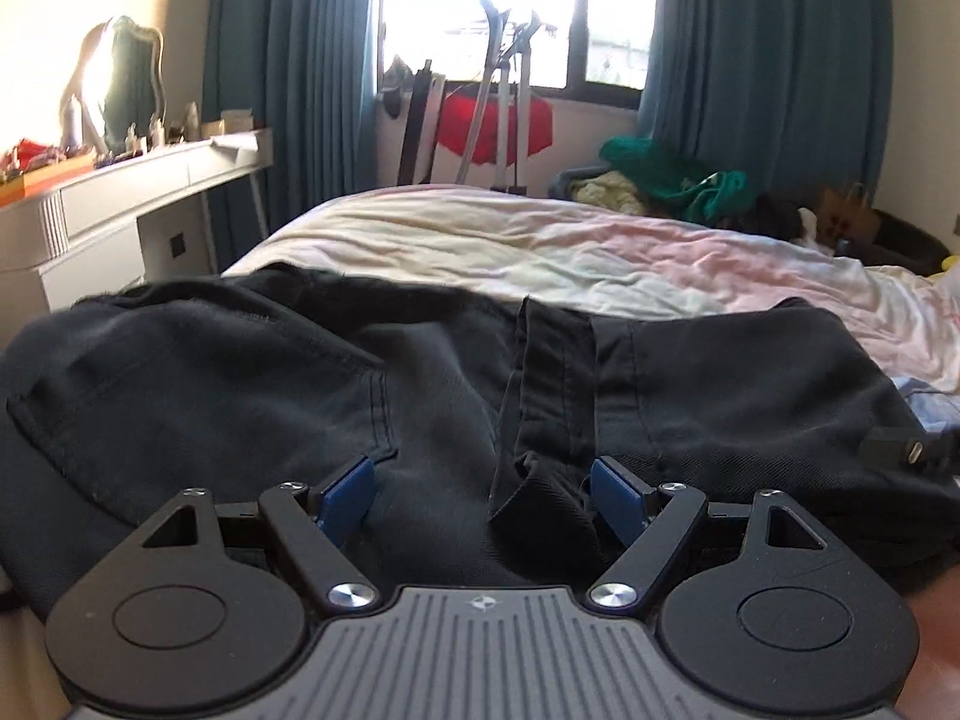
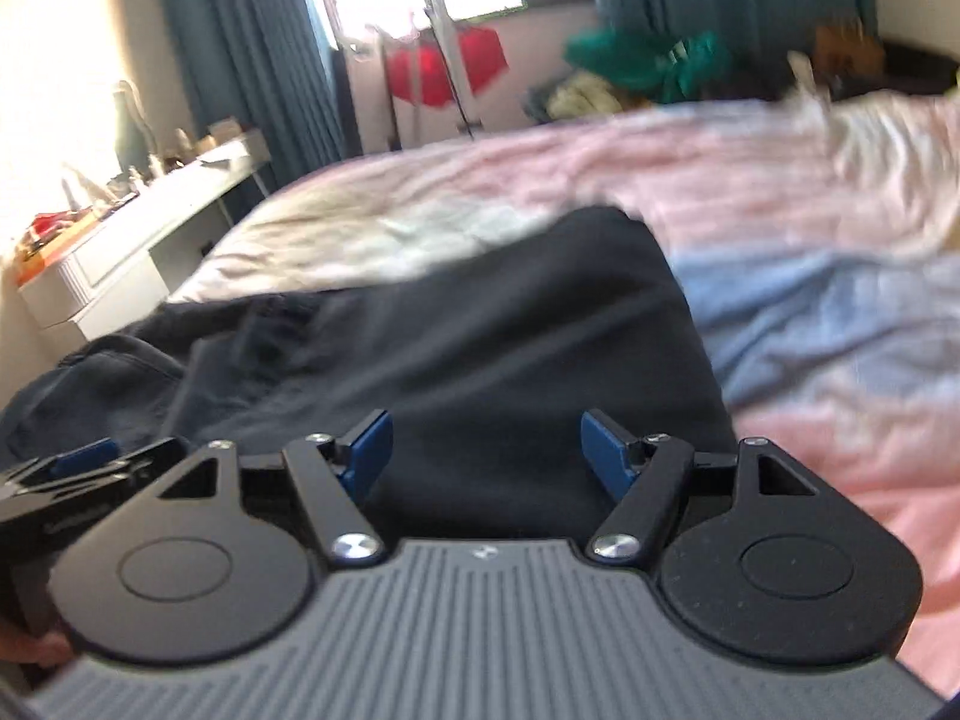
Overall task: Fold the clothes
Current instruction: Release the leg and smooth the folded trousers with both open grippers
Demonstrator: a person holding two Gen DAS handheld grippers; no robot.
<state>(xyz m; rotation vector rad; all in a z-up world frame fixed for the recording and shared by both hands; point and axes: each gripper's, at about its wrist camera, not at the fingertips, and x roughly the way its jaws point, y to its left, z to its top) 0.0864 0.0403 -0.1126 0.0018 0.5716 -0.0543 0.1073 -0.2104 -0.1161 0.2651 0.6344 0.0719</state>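
Dark navy trousers (image 1: 420,372) lie spread across the near edge of the bed (image 1: 480,240), waistband end toward the dresser side. Fabric rumpled, seams and a pocket outline visible; one cuffed strip folded over the middle.

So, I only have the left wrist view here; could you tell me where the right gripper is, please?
Observer: The right gripper hangs open over the dark trousers, nothing between its blue pads.
Operator: Thank you. What lies right of the trousers there?
Observer: Bedsheet with a blue band, then pink nearer the camera.
Operator: And can you see my left gripper from that side?
Observer: Yes, the left gripper shows at the left edge of the right wrist view, low over the trousers.
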